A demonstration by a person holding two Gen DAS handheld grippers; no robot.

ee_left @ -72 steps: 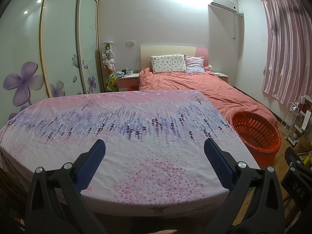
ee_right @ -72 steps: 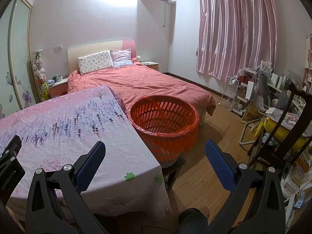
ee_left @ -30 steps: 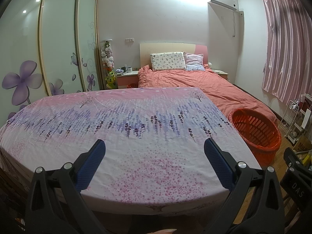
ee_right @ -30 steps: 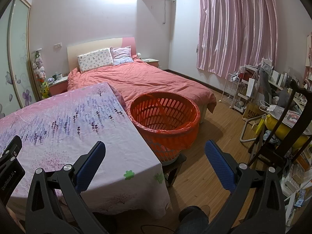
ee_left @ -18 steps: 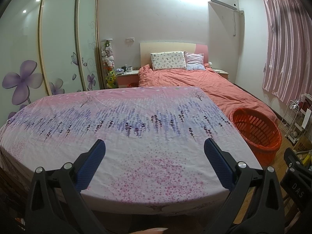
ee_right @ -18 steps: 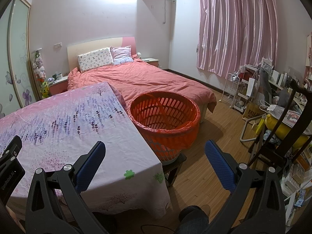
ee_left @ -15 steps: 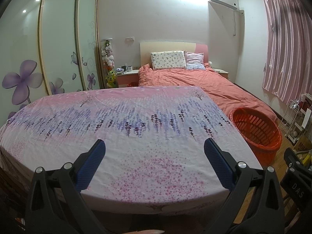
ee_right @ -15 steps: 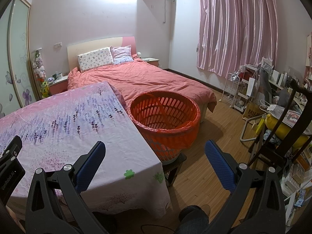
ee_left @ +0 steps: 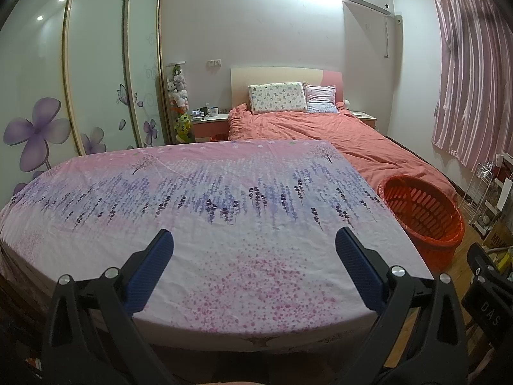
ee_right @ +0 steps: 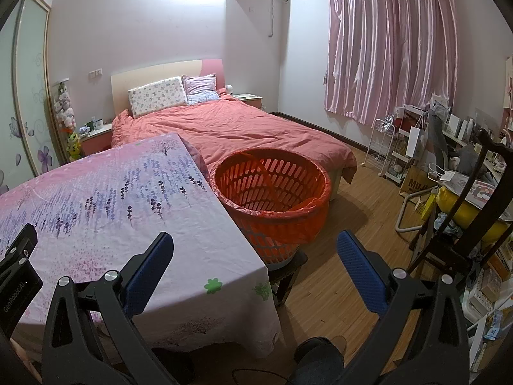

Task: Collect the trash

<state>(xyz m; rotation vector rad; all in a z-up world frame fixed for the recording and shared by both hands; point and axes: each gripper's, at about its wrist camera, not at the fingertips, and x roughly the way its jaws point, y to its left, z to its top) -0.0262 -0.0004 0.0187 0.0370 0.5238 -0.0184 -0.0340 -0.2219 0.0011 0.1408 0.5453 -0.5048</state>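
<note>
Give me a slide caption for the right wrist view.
Open right gripper hovers between the floral-covered table and the orange laundry basket, bed behind.

Black left claw (ee_left: 253, 243), blue pads (ee_left: 149, 269), seemingly silver screws.

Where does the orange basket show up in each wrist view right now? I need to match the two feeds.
Left wrist: the orange basket sits at the right edge, beside the table's right side, partly cut off by it.
Right wrist: the same basket is near the centre, on a dark stool against the table edge, lined with a red bag.
Shared landmark: the floral pillow on the bed.
</note>
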